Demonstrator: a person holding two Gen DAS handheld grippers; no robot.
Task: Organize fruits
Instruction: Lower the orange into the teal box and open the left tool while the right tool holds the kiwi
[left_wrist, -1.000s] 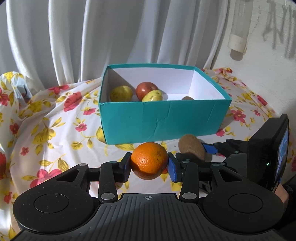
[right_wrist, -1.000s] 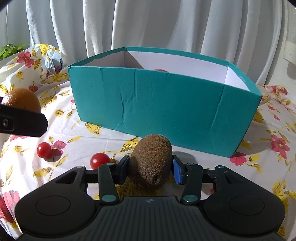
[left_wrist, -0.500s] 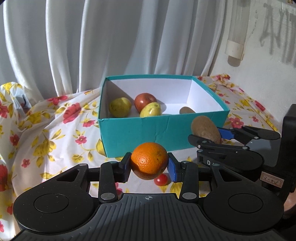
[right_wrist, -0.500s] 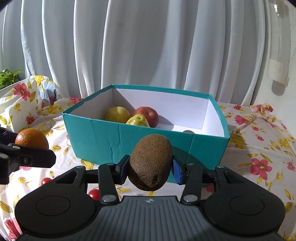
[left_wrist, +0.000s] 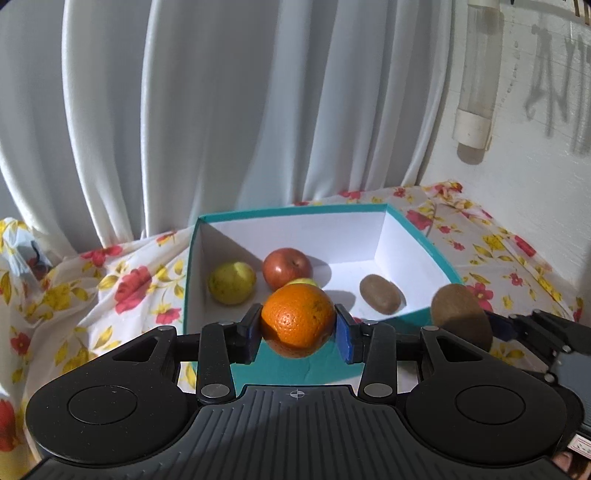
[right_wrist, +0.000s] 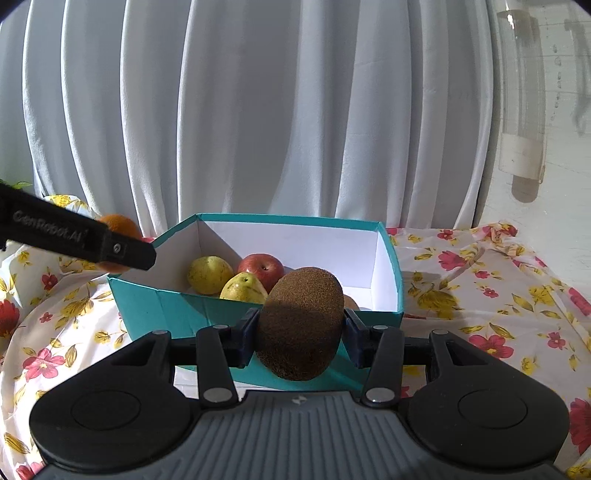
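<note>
Gripping an orange (left_wrist: 297, 319), the left gripper (left_wrist: 298, 334) hangs at the near wall of the teal box (left_wrist: 417, 243); its view shows a second kiwi (left_wrist: 380, 298) lying on the box floor, right of the red apple (left_wrist: 287, 266) and yellow pear (left_wrist: 232, 282). From the right wrist, that loose kiwi is almost hidden behind the kiwi (right_wrist: 300, 323) clamped in the right gripper (right_wrist: 301, 338), while another pear (right_wrist: 243, 287) shows fully in front of the apple.

**Box at the back, two fruits held before it**

The box (left_wrist: 314, 369) sits on the cloth (left_wrist: 122, 295) before the curtain (left_wrist: 221, 110). Inside lie an apple (left_wrist: 287, 266), pears (left_wrist: 232, 282) at left and a kiwi (left_wrist: 380, 294) at right. An orange (left_wrist: 297, 319) and a second kiwi (right_wrist: 300, 323) hang before its near wall.
</note>
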